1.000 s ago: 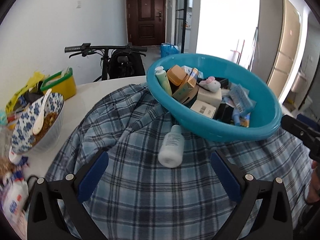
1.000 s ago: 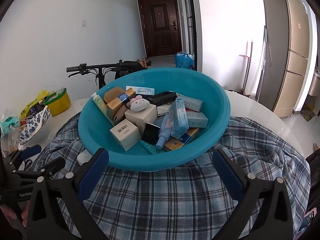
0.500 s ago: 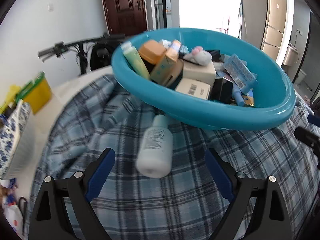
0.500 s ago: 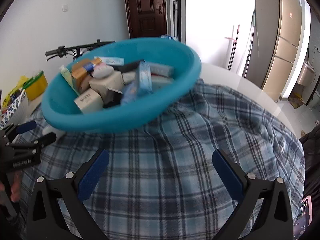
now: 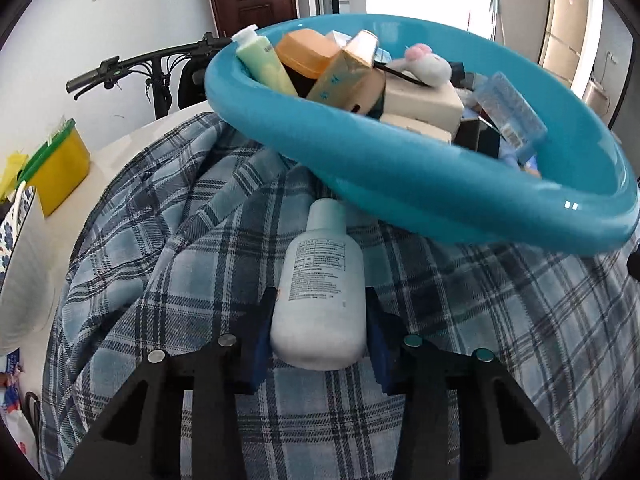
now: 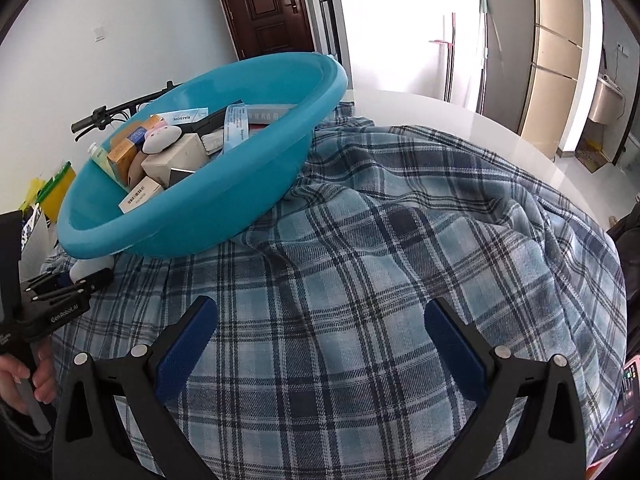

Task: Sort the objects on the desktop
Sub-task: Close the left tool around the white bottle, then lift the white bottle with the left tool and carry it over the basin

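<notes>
A white lotion bottle (image 5: 320,280) lies on the blue plaid cloth (image 5: 168,280), its cap pointing at the teal basin (image 5: 400,176). My left gripper (image 5: 320,332) is shut on the bottle's base, a blue pad on each side. The basin holds several boxes, a green tube (image 5: 264,60) and a small plush toy (image 5: 426,64). My right gripper (image 6: 320,340) is open and empty over the cloth, to the right of the basin (image 6: 192,208). The left gripper shows at the left edge of the right wrist view (image 6: 76,280), with the bottle mostly hidden.
A yellow box with a green lid (image 5: 60,164) and a blue-patterned bowl (image 5: 16,220) stand on the white table at left. A bicycle handlebar (image 5: 120,68) lies behind the table. A fridge (image 6: 560,52) stands at right.
My left gripper moved forward and shut on the white bottle. My right gripper swung to the right, so the basin now sits at its left.
</notes>
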### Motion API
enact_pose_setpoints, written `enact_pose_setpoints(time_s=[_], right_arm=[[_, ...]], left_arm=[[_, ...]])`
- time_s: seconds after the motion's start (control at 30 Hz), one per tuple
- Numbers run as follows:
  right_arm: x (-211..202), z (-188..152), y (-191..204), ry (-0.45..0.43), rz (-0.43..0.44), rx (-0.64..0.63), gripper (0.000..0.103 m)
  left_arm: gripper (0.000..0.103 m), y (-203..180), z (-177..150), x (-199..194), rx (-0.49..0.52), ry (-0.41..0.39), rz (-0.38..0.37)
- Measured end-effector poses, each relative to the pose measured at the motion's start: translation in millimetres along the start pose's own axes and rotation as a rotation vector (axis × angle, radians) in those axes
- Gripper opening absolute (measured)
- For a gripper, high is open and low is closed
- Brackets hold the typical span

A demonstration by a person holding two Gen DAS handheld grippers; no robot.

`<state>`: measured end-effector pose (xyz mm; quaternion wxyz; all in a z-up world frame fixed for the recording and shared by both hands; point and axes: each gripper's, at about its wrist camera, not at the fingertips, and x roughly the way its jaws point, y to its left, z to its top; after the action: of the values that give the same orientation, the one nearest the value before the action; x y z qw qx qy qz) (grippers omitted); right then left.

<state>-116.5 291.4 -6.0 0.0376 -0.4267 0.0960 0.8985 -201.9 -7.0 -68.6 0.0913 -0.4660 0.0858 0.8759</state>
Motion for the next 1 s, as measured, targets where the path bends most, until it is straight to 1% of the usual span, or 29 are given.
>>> enact_pose_setpoints(time_s=[0.2,0.33,0.43,0.53,0.73,0.83,1.0], right_arm=[[0.3,-2.4,4.6,0.006,0.001,-0.011,0.103],[-1.5,-5.0,7.0,0.009,0.002,-0.022,0.103],[-4.1,-6.7,8.4,0.008,0.005,-0.023,0.103],[-6.9,-8.6,10.1,0.009,0.006,-0.03,0.103],[-14.9,-13.1,13.2,0.003,0.012,-0.042,0.103],[-18.2,-15.1,14.7,0.001,0.016,-0.043,0.103],[-22.6,-14.4,23.0,-0.006,0.036,-0.056,0.103]], left_arm=[[0.042,-7.0,-7.0,-21.6,0.021,-0.036,0.018],[0.042,-11.1,-14.8,-39.8,0.025,-0.042,-0.006],[0.042,-16.8,-23.4,-51.4,0.043,-0.055,-0.044],[0.042,-24.7,-35.1,-60.5,0.057,-0.057,-0.049],[0.042,-26.7,-49.9,-76.3,0.037,-0.064,-0.077],[0.042,-28.5,-55.0,-81.7,0.034,-0.054,-0.097],[0.042,-33.2,-57.4,-93.7,0.023,-0.08,-0.108]])
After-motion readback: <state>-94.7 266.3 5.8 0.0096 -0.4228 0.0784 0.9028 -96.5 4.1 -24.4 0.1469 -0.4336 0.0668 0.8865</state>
